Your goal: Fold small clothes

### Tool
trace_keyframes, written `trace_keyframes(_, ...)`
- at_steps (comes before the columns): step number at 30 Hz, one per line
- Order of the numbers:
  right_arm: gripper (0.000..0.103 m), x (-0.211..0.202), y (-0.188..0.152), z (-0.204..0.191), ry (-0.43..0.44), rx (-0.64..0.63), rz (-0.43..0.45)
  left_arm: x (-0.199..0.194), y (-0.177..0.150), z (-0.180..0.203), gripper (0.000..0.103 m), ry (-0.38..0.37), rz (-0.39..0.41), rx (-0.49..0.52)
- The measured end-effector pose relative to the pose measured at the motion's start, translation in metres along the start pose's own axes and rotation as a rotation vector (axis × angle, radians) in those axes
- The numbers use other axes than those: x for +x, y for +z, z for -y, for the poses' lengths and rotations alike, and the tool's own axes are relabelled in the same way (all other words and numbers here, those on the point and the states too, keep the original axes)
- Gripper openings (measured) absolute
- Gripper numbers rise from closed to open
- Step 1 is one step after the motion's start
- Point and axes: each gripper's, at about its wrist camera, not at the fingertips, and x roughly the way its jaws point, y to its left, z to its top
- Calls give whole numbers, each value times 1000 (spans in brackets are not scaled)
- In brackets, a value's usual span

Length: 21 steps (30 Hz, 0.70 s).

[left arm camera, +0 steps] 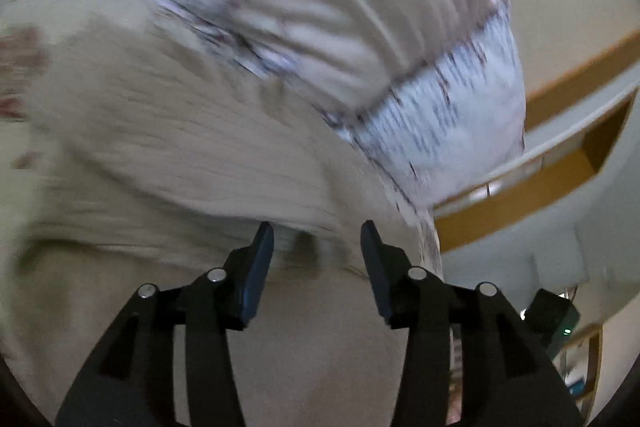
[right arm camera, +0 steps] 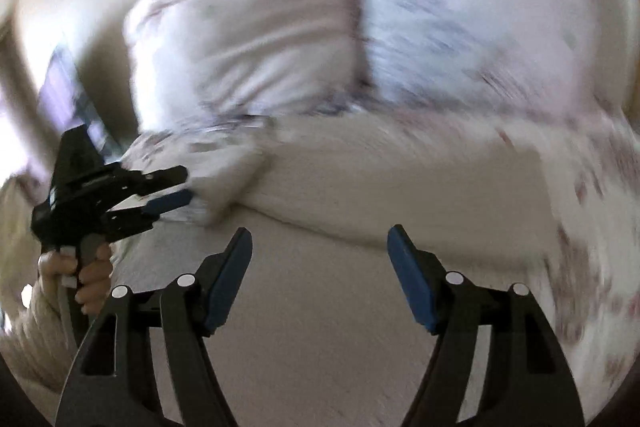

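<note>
Clearly both tools are free: the left gripper (left arm camera: 317, 241) has its jaws partly parted with nothing between them, and the right gripper (right arm camera: 320, 247) stands wide and empty. To fold well, each should bite only one layer at a hem, then carry it over evenly. The cream garment (right arm camera: 380, 195) lies on the bed (right arm camera: 320, 327), just beyond both sets of fingertips, blurred.
</note>
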Motion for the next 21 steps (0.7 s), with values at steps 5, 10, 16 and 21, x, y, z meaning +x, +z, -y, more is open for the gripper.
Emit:
trace_keyframes(5,61,35,29,-80,100,-274,-19,-38,7,-41,45,50,89,-119)
trace_keyframes(10,56,98,36,-149,121,-468,-92,-48,9,-67,43,74,112,-176)
trace_keyframes(16,55,151,12,-181,7,-669,-186,-50,8,-73,41,58,112,-183)
trace_keyframes(21,6,156,10,-177,-3,-631,-173,-49,8,-71,41,68,110,-170)
